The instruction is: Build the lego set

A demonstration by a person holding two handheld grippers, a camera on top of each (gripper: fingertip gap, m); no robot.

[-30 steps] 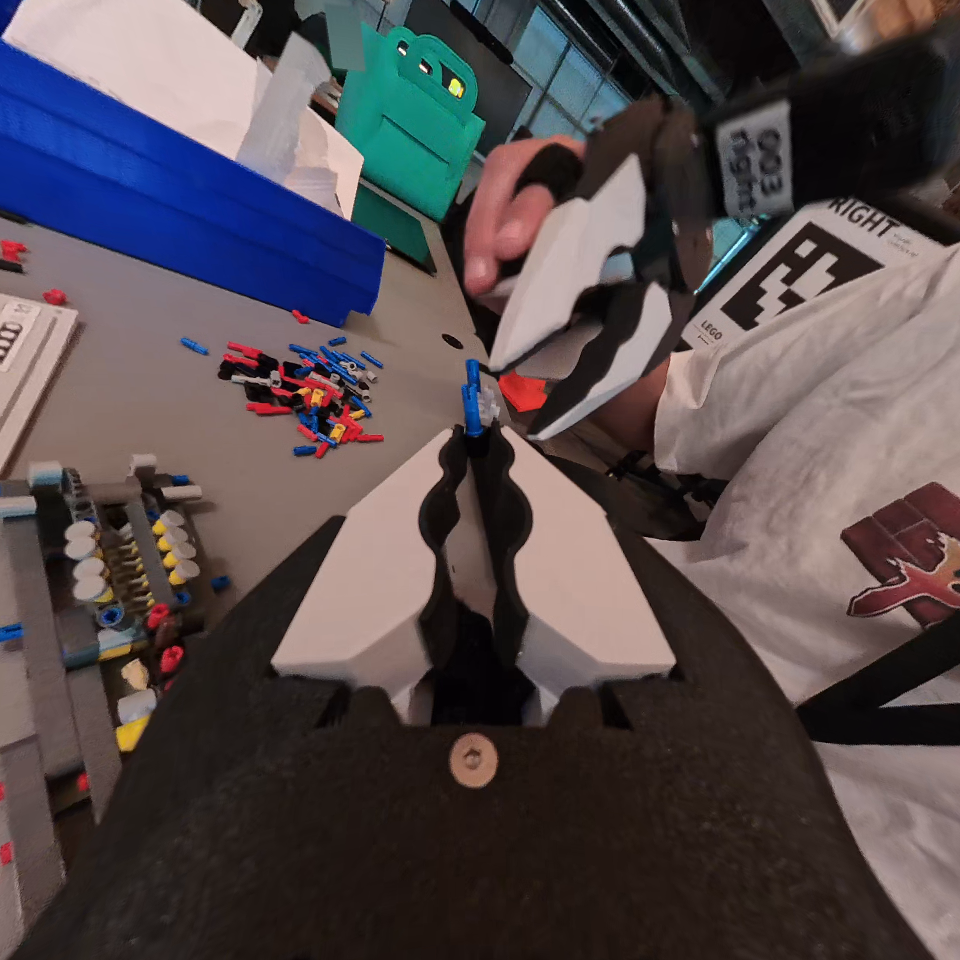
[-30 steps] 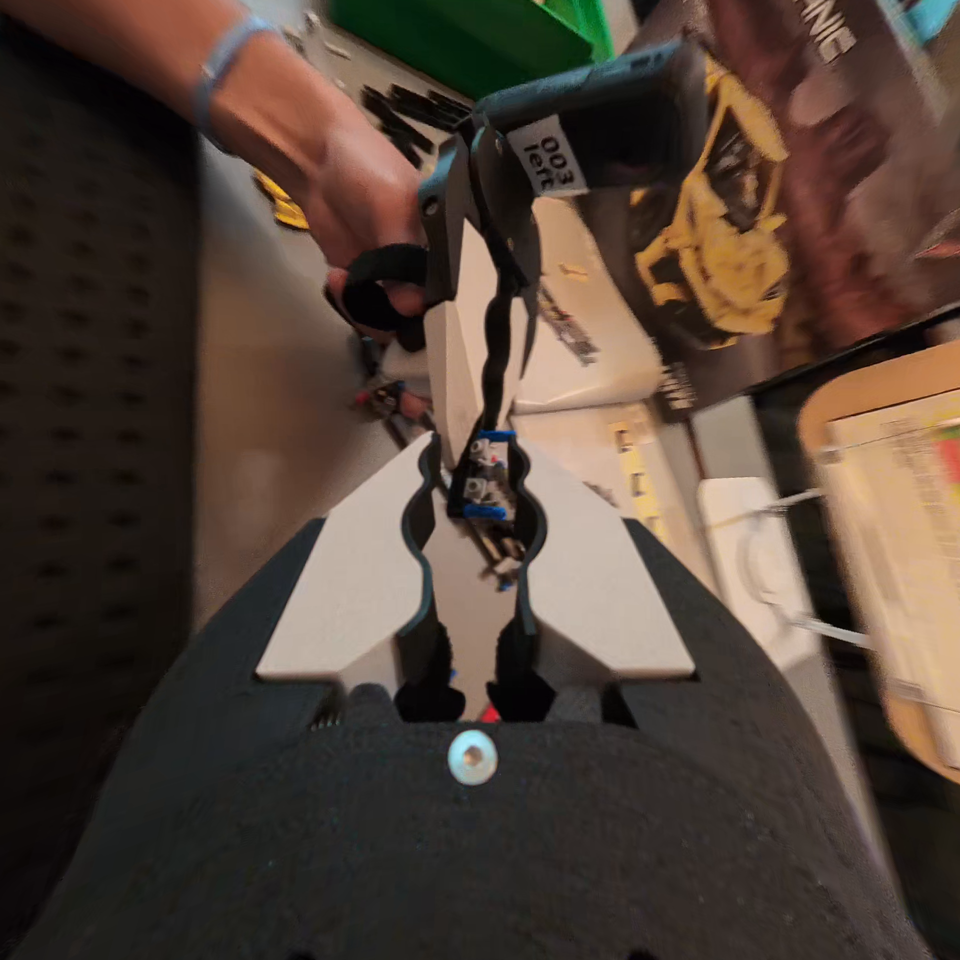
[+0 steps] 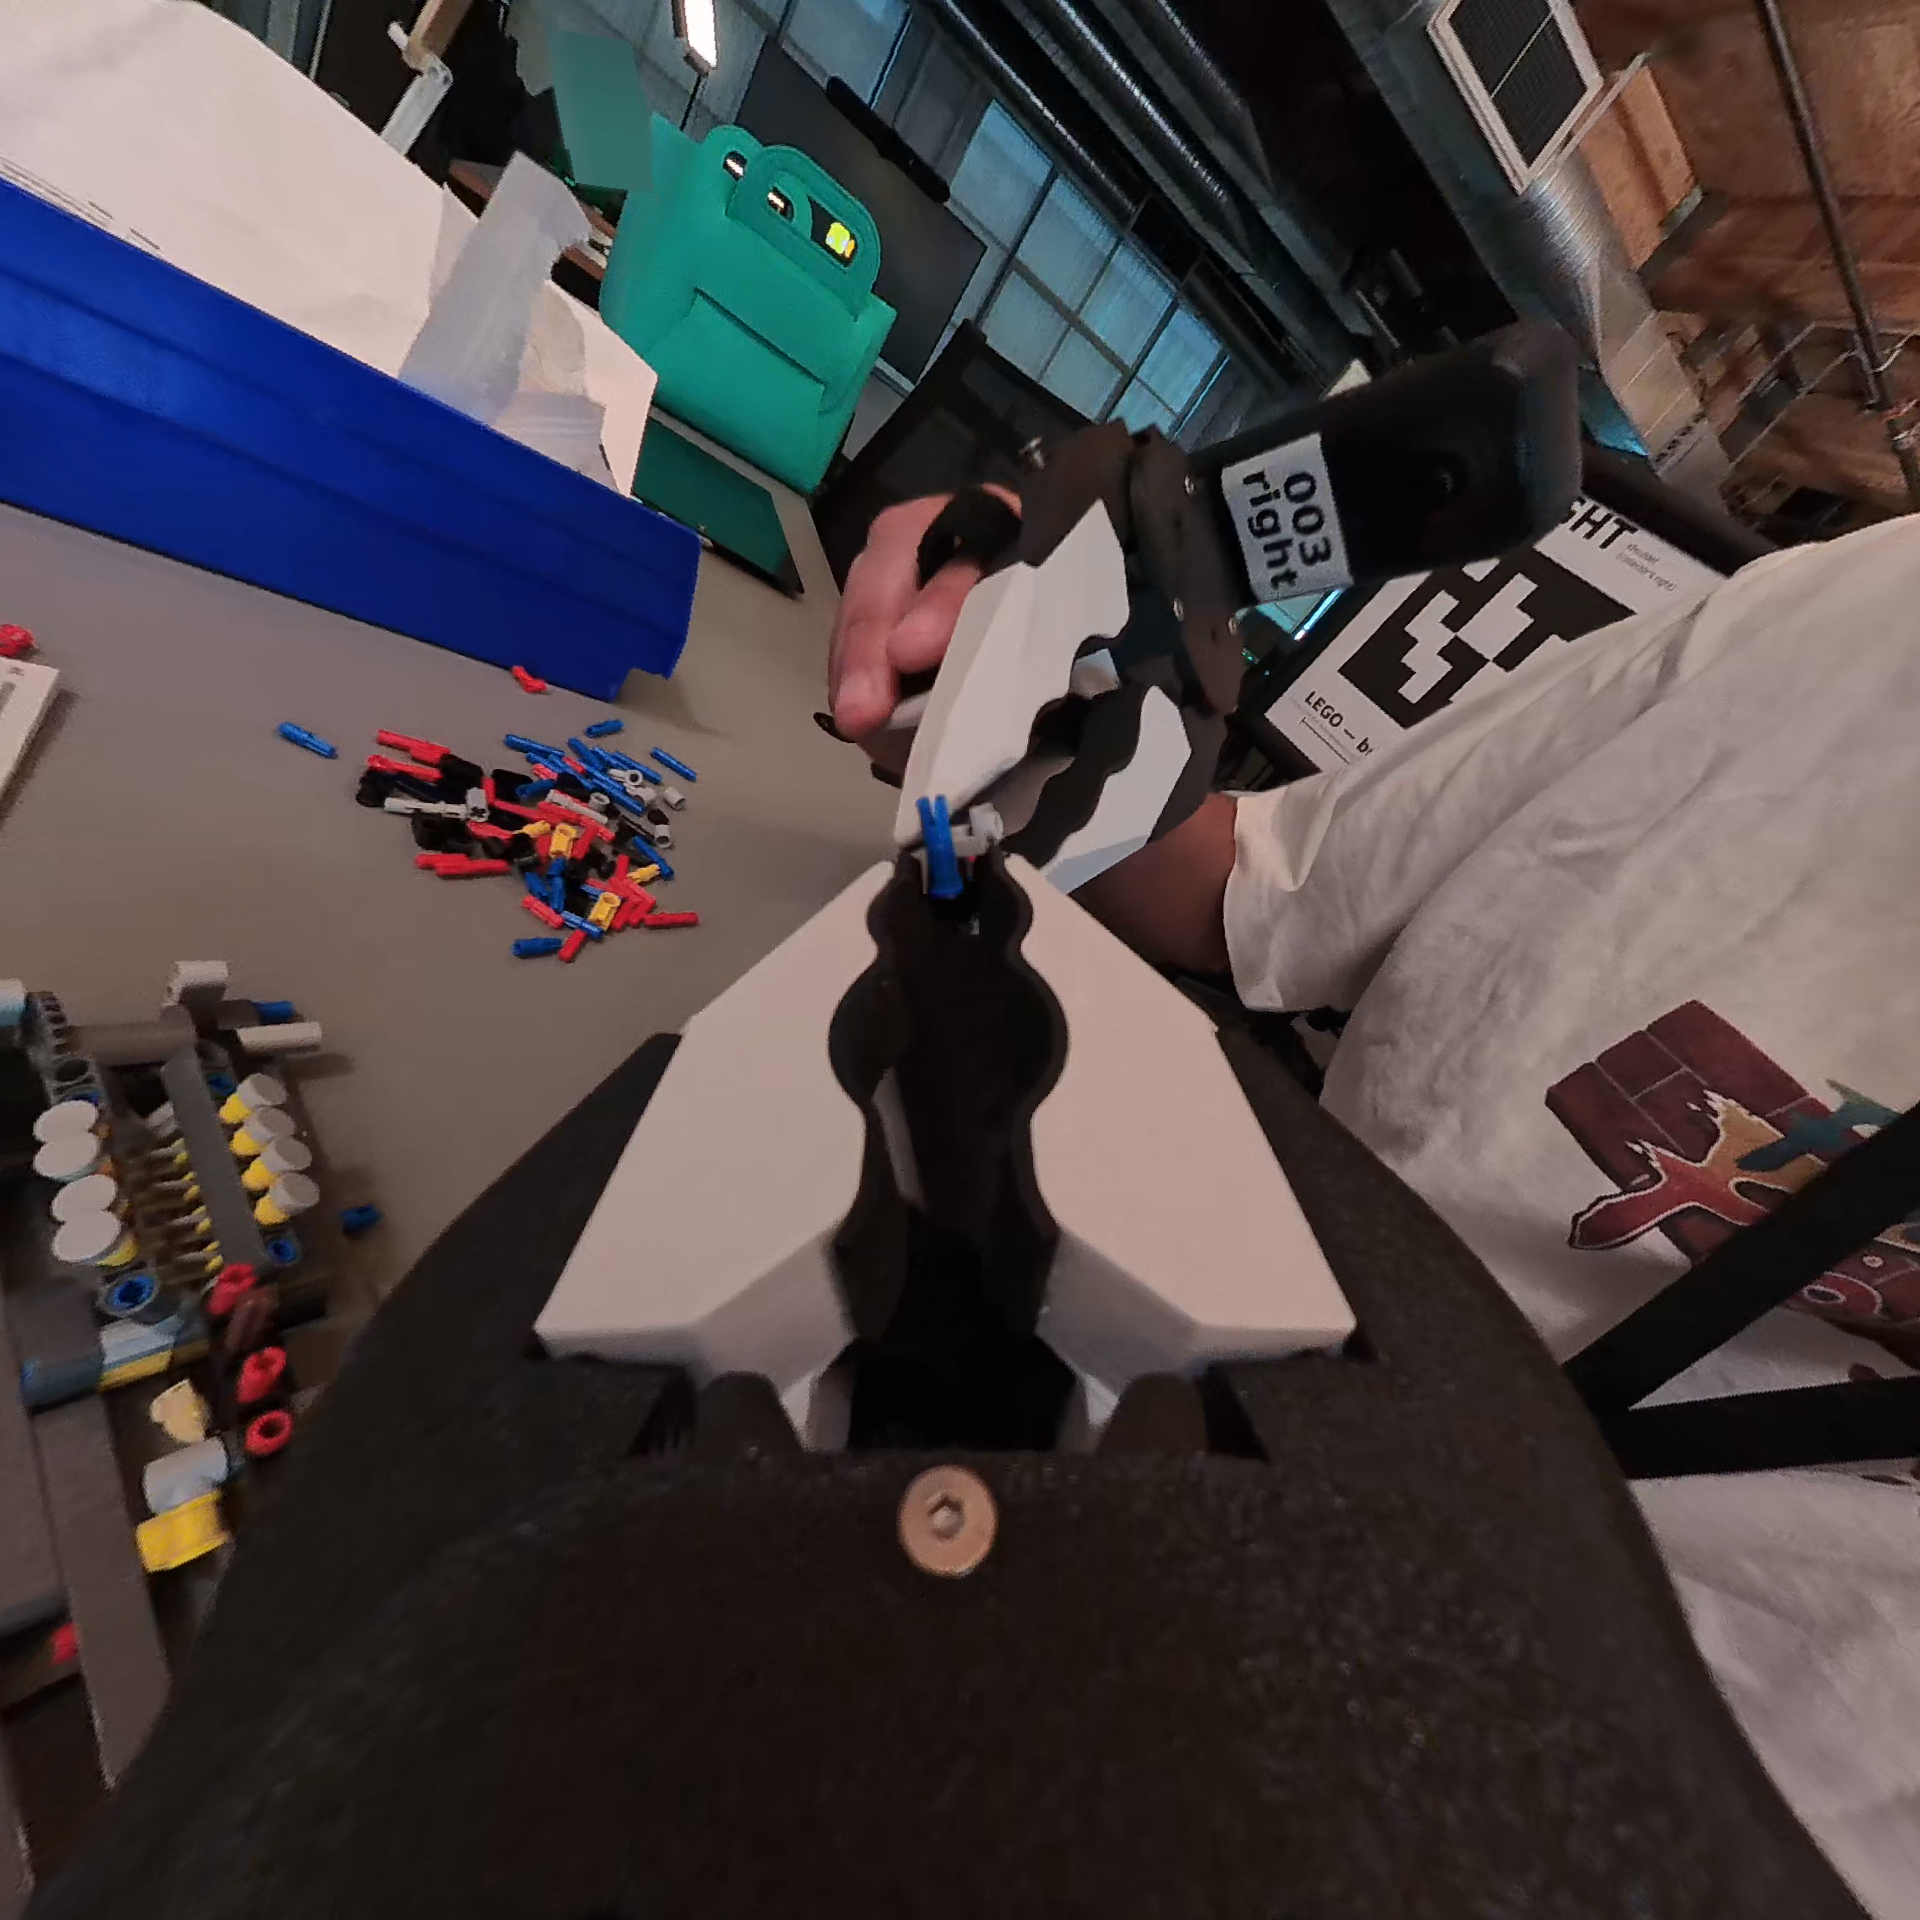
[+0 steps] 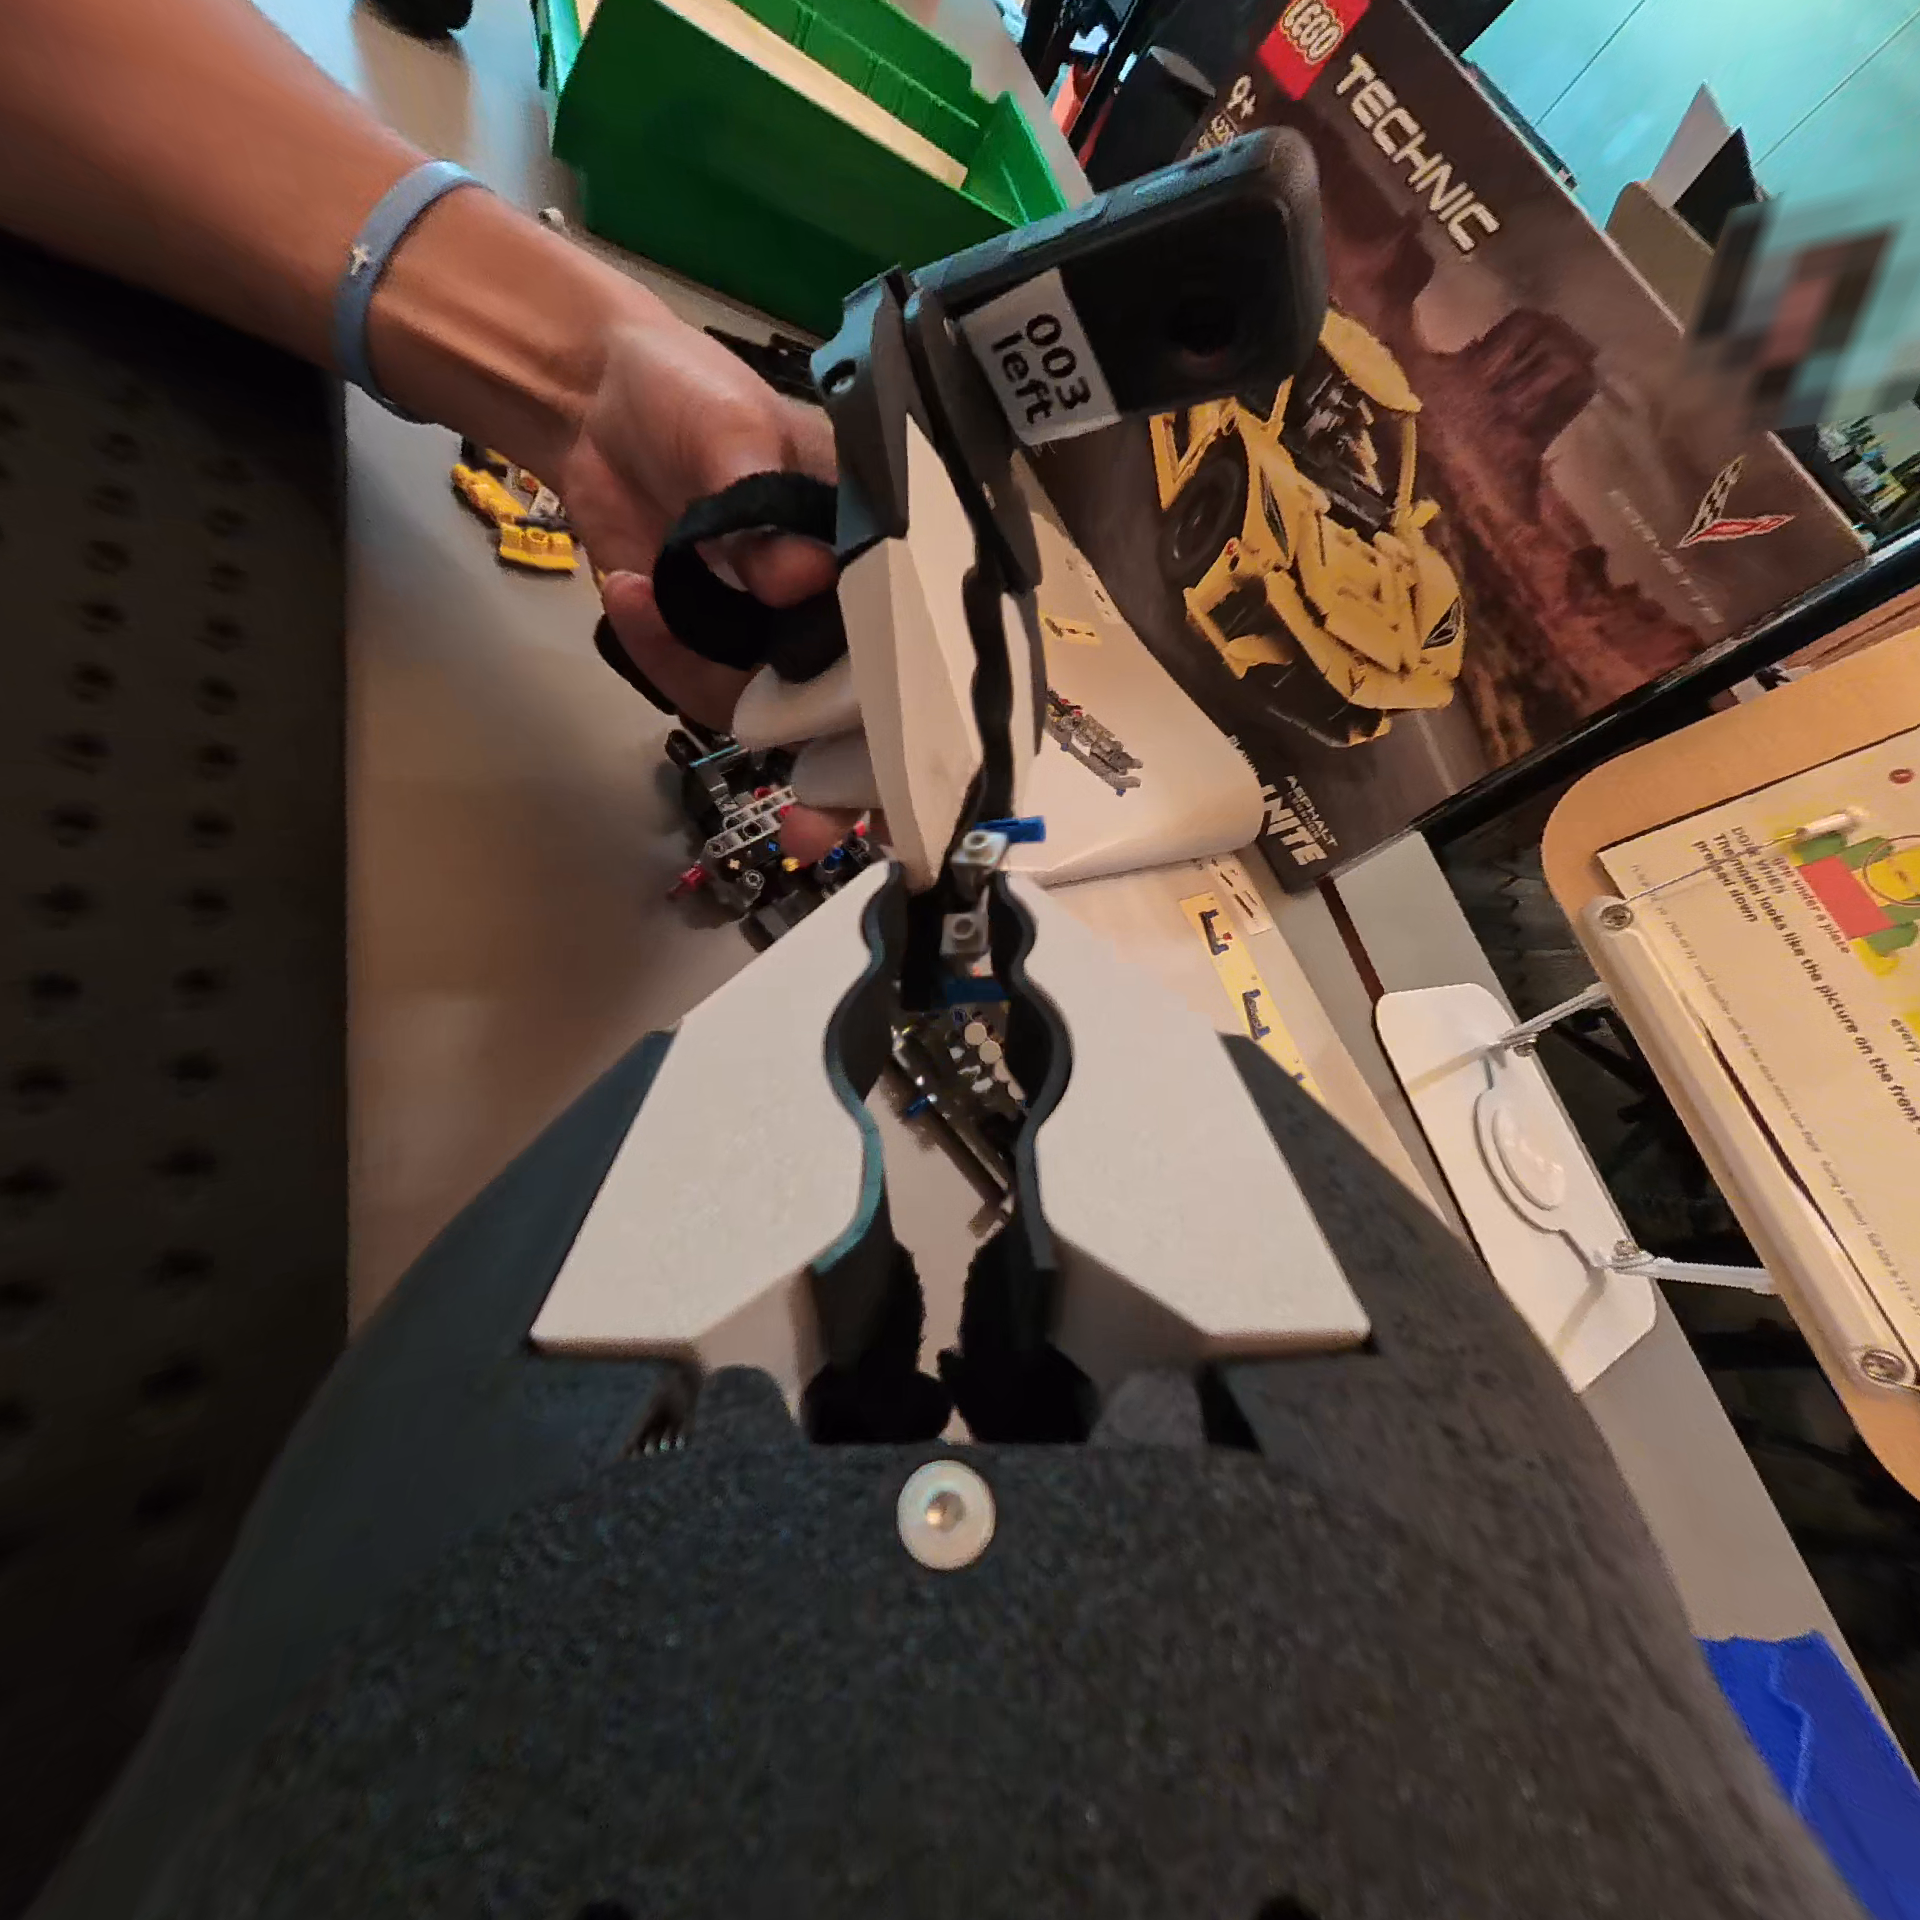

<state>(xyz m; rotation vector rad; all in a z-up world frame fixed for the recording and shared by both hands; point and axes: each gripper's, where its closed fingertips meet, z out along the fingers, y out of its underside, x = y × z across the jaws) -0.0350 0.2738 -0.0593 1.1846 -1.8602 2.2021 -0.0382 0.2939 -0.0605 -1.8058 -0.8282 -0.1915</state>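
Observation:
A small lego assembly (image 3: 940, 847) of grey connectors and blue pins is held in the air between both grippers, above the grey table (image 3: 208, 831). My left gripper (image 3: 945, 883) is shut on its lower end. My right gripper (image 4: 951, 894) meets it tip to tip, and its jaws are closed on the same assembly (image 4: 971, 914). The right gripper shows in the left wrist view (image 3: 971, 831), coming in from above. The left gripper shows in the right wrist view (image 4: 961, 831), with a hand behind it. Most of the assembly is hidden between the pads.
A pile of loose red, blue, black and yellow pins (image 3: 540, 831) lies on the table. A partly built chassis (image 3: 156, 1195) sits at the left. A blue bin (image 3: 312, 499), a green bin (image 4: 779, 156), the set box (image 4: 1455, 468) and an open booklet (image 4: 1143, 769) stand around. Only a small space, under 4 cm, lies between the two pairs of fingers.
The right gripper's jaws have narrowed onto the assembly. Both grippers have shifted slightly and still meet tip to tip.

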